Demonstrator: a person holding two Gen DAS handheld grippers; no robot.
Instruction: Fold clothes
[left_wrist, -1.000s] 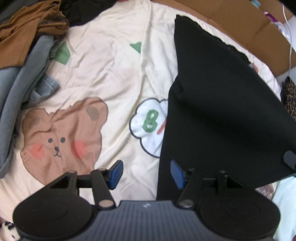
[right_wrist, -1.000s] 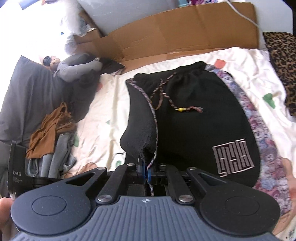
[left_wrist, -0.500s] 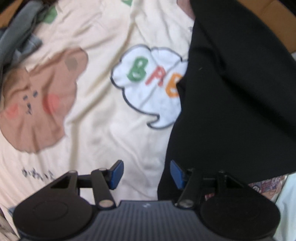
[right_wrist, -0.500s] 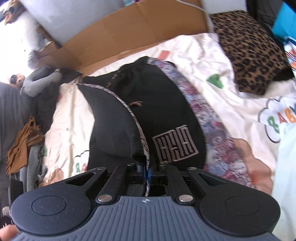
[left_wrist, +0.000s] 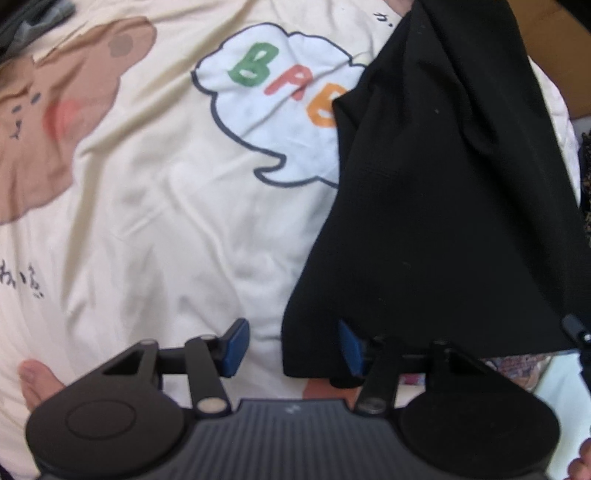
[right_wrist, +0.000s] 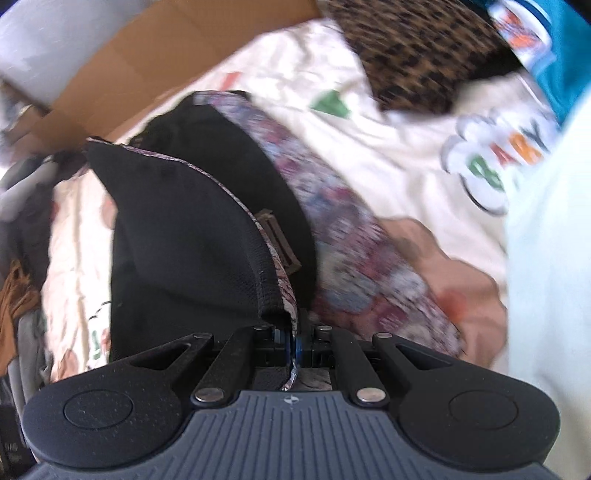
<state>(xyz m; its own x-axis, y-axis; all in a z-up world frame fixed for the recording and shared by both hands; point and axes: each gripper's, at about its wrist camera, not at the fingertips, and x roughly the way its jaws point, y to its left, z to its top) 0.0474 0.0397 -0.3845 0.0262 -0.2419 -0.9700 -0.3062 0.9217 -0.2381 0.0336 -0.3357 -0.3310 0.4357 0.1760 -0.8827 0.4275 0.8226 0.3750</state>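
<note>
Bedsheet, cream with a bear and a lettered cloud, fills the left of the left wrist view. To its right the left gripper stands about half wide, its jaws closing, with a lower corner of the black garment hanging between the blue pads; the pads do not yet seem to press on it. In the right wrist view, the right gripper is clamped tight on the patterned trim at the garment's edge, lifting a black flap over the rest of the piece, which lies flat on the sheet with its floral band showing. Further right sit a leopard-print cushion and some pale blue cloth.

The step looks like carrying one half across the other. To do it well, the left pads should catch the corner fully, both hands should keep the edge taut and level, and the flap should land with trim over trim before either lets go.
</note>
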